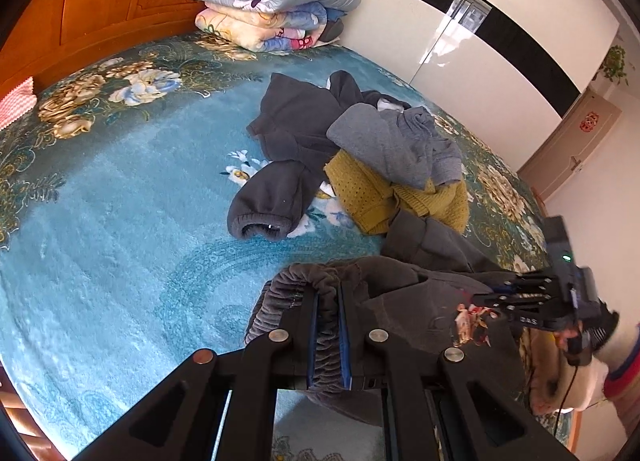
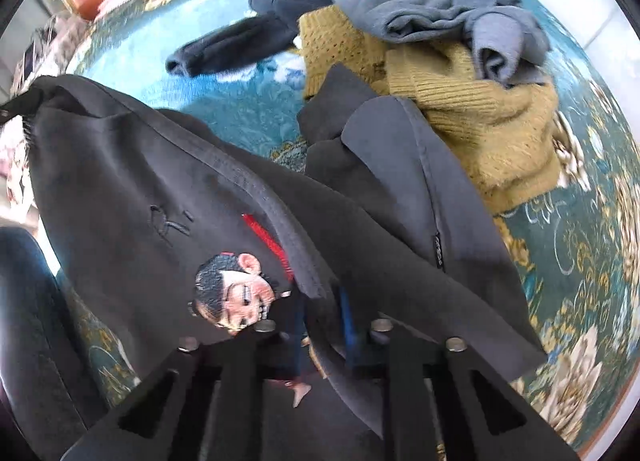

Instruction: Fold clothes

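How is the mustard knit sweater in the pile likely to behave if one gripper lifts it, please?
The mustard knit sweater lies slumped in soft folds, so it would probably drape limply. Its thick ribbed knit suggests some weight. The grey sweatshirt resting on it would likely drag along or slide off.

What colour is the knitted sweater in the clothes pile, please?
Mustard yellow knitted sweater; clearest in the right wrist view.

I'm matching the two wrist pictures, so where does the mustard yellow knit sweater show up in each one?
Left wrist: mustard knit sweater sits right of centre, under the grey sweatshirt.
Right wrist: sweater lies upper right, again beneath that grey sweatshirt.
Shared landmark: the dark cuffed sleeve to the sweater's left.
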Available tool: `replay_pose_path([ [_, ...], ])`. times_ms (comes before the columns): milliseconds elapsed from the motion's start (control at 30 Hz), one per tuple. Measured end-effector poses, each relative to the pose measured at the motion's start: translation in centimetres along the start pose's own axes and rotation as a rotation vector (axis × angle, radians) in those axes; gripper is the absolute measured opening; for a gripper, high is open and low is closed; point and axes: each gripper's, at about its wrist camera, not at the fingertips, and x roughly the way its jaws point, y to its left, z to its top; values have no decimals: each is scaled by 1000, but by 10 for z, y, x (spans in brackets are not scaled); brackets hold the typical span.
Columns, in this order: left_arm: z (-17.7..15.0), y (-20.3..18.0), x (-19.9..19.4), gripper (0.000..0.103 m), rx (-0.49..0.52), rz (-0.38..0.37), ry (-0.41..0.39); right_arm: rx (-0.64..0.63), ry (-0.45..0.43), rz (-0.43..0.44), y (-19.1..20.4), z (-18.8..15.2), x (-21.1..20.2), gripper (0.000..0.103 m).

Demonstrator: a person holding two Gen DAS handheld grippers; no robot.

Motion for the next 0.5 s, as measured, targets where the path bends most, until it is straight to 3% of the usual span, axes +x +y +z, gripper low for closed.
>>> replay_pose_path([
  [133,32,-17,0,10,40,8,-42,110,-125,-27,-15,-2,-41,9],
  [267,68,-43,-22,10,107,-8,-160,262,-405,-122,-39,-3,-135,9],
  [367,84,-59,-37,11,170,4,-242,251,-552,-179,-22,-13,-184,9],
  [433,82,-52,-32,11,149,7,-223,224,-550,-145,-5,-25,-187,9],
  [500,66,-34,-12,11,104,27,-152,198,-493,-117,12,-39,-169,9],
])
